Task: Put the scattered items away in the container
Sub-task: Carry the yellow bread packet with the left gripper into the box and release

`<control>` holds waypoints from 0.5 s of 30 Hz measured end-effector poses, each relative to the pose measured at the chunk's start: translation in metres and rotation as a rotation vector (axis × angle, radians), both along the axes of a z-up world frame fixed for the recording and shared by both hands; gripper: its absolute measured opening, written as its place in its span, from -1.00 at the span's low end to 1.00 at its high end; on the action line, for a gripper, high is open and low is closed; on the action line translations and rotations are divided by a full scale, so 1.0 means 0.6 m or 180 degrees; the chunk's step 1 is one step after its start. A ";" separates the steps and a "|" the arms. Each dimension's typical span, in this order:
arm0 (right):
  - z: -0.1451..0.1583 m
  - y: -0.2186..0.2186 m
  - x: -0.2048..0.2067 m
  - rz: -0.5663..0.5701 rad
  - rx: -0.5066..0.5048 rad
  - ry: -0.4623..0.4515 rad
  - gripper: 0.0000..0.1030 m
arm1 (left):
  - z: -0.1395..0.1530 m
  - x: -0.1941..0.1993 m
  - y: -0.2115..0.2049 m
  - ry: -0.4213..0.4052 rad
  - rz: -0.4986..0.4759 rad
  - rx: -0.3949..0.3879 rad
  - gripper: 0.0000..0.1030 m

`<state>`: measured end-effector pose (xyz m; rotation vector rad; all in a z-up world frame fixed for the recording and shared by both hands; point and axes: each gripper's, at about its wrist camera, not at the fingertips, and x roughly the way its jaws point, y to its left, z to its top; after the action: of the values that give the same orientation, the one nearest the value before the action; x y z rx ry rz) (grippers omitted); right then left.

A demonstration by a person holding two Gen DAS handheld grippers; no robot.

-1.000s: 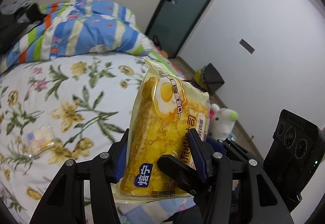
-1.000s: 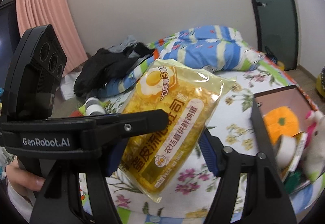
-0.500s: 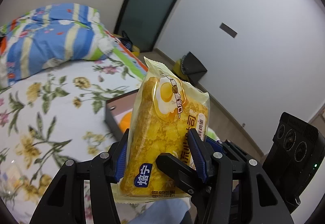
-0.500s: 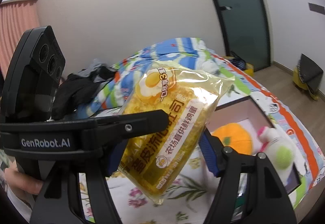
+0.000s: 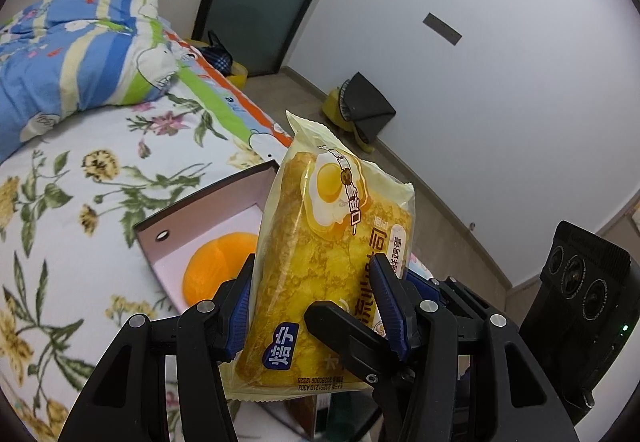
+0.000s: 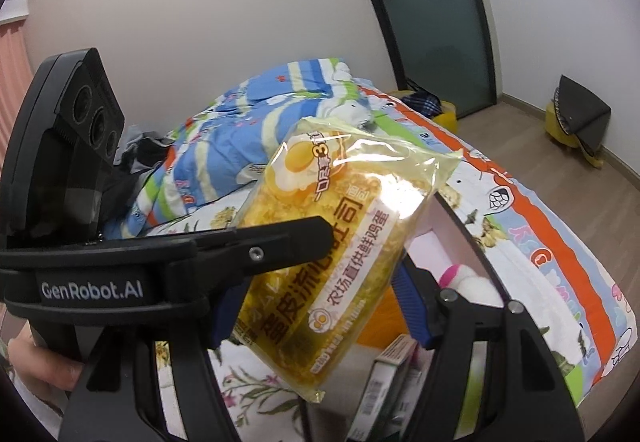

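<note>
Floral bed [image 5: 80, 201], both tools clamping snack packet [image 5: 328, 262]

Left gripper [image 5: 316, 306]: black, blue-padded, clamped on a yellow packet, tilted downward.
Right gripper [image 6: 320, 306]: black, blue-padded, clamping likewise.

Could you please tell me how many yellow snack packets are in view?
1: the yellow snack packet, clamped by both the left tongs and the right tongs, beside the open box. Others may be hidden inside it.
</note>
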<state>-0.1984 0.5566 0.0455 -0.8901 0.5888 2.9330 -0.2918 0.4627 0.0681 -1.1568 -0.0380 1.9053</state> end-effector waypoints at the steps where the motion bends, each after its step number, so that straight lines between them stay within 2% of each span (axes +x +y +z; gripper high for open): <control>1: -0.003 0.005 -0.005 -0.0011 -0.0005 -0.0009 0.31 | -0.004 -0.006 0.005 -0.0011 -0.0007 -0.0001 0.07; 12: -0.034 0.027 -0.044 -0.0068 -0.0042 -0.0136 0.31 | -0.036 -0.036 0.018 -0.0097 0.0004 0.0023 0.07; 14: -0.039 0.033 -0.048 -0.0120 -0.0077 -0.0156 0.40 | -0.041 -0.043 0.016 -0.0096 0.0029 0.0066 0.07; 15: -0.043 0.038 -0.052 -0.0192 -0.0099 -0.0215 0.69 | -0.043 -0.047 0.014 -0.0068 0.0086 0.0042 0.12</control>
<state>-0.2294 0.5794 0.0196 -0.9528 0.6470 2.8357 -0.3201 0.4714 0.0425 -1.1732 -0.0782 1.9137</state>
